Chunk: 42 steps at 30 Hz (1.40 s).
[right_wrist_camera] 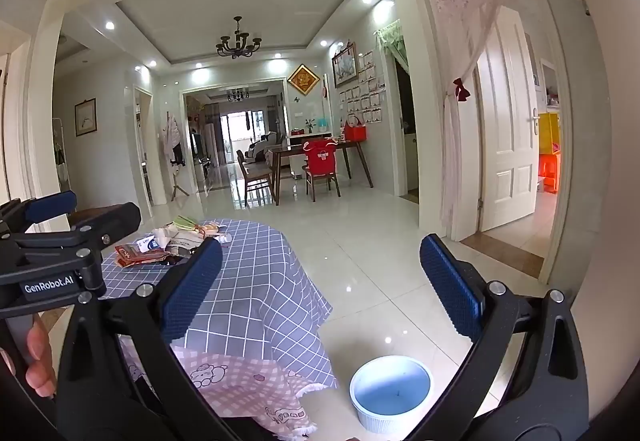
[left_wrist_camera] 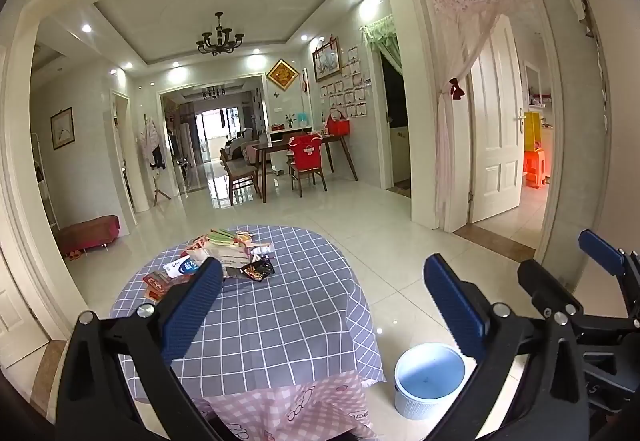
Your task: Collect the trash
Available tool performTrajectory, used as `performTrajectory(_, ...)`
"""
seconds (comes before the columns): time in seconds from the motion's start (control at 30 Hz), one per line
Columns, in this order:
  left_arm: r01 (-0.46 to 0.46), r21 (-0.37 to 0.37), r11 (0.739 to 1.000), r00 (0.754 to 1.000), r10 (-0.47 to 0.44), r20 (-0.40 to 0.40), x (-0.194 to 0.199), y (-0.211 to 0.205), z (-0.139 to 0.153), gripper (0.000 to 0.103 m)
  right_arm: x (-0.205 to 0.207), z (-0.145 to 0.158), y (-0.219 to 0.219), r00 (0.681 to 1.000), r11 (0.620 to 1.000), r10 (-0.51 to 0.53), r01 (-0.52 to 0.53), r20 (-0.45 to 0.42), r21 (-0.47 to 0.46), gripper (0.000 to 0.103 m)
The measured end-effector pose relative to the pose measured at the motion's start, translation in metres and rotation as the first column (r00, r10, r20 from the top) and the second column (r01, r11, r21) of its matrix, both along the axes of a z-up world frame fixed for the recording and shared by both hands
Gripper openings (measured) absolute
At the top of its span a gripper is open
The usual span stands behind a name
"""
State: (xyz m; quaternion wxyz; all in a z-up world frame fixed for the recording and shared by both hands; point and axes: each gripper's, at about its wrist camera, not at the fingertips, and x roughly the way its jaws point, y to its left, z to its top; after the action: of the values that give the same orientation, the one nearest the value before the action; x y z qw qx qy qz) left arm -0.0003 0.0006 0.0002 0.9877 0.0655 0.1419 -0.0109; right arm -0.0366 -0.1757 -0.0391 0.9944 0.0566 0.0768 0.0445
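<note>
A heap of snack wrappers and packets (left_wrist_camera: 224,257) lies at the far end of a round table with a grey checked cloth (left_wrist_camera: 280,313). It also shows in the right wrist view (right_wrist_camera: 168,243). A white bin with a blue inside (left_wrist_camera: 429,379) stands on the floor right of the table, also in the right wrist view (right_wrist_camera: 391,391). My left gripper (left_wrist_camera: 322,301) is open and empty, held above the table's near side. My right gripper (right_wrist_camera: 320,285) is open and empty, above the floor between table and bin. It shows at the right edge of the left view (left_wrist_camera: 600,253).
A pink cloth (left_wrist_camera: 288,405) hangs under the grey one at the table's near edge. Glossy tiled floor (left_wrist_camera: 360,225) stretches ahead. A dining table with chairs (left_wrist_camera: 296,157) stands far back. A white door (left_wrist_camera: 498,145) with a pink curtain is at right. A red bench (left_wrist_camera: 88,233) sits at left.
</note>
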Motion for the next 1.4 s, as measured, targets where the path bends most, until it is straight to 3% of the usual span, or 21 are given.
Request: performTrajectory(1.4,-0.001,0.020,1.000,1.000,0.001,-0.009,0.001,-0.006,-0.001,0.099,0.000,0.000,0.000,1.000,1.000,0.008,-0.008,-0.008,0.009,0.097)
